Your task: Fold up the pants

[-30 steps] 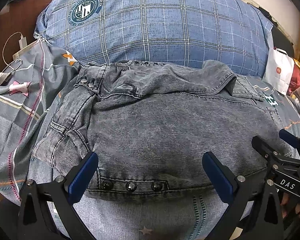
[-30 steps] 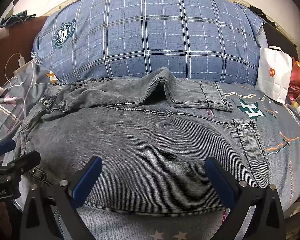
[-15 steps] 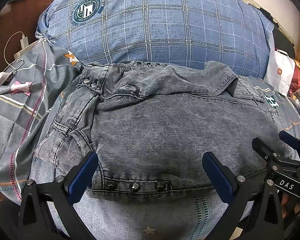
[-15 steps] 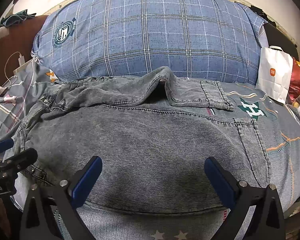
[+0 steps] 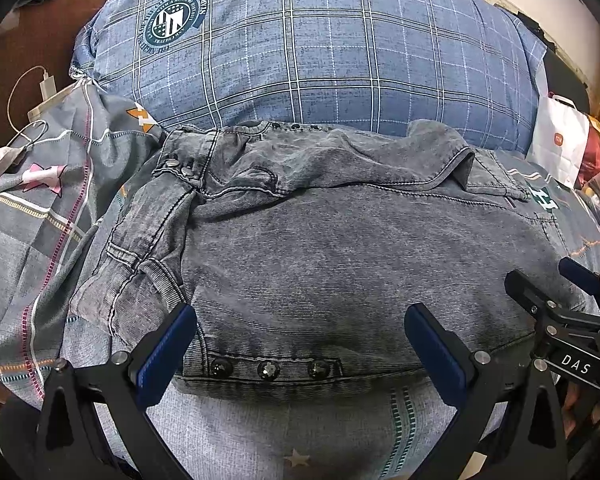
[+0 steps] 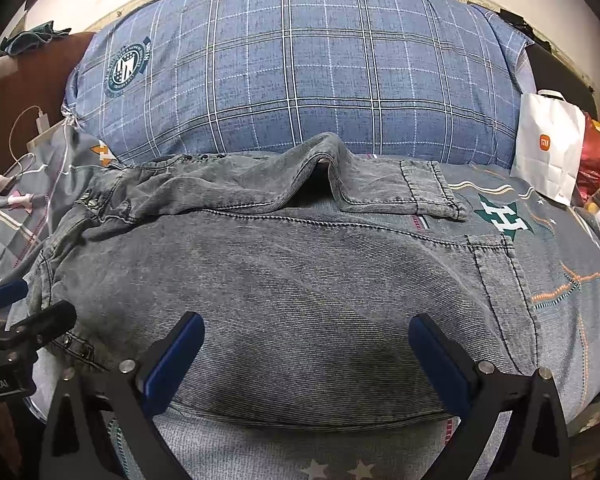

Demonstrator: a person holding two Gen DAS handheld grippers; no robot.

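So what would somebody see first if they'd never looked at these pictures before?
Probably the grey jeans, spread flat across the middle of the bed with one leg bunched up along the far edge. Right behind them sits a big blue checked pillow, and a white bag stands at the far right. Up close, both hand-held grippers, left and right, are open at the jeans' near edge.

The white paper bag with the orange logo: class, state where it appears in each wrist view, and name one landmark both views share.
Left wrist view: the white paper bag stands at the far right edge, beyond the grey pants.
Right wrist view: the bag stands at the upper right, larger and fully visible.
Shared landmark: the blue plaid pillow, directly left of the bag.
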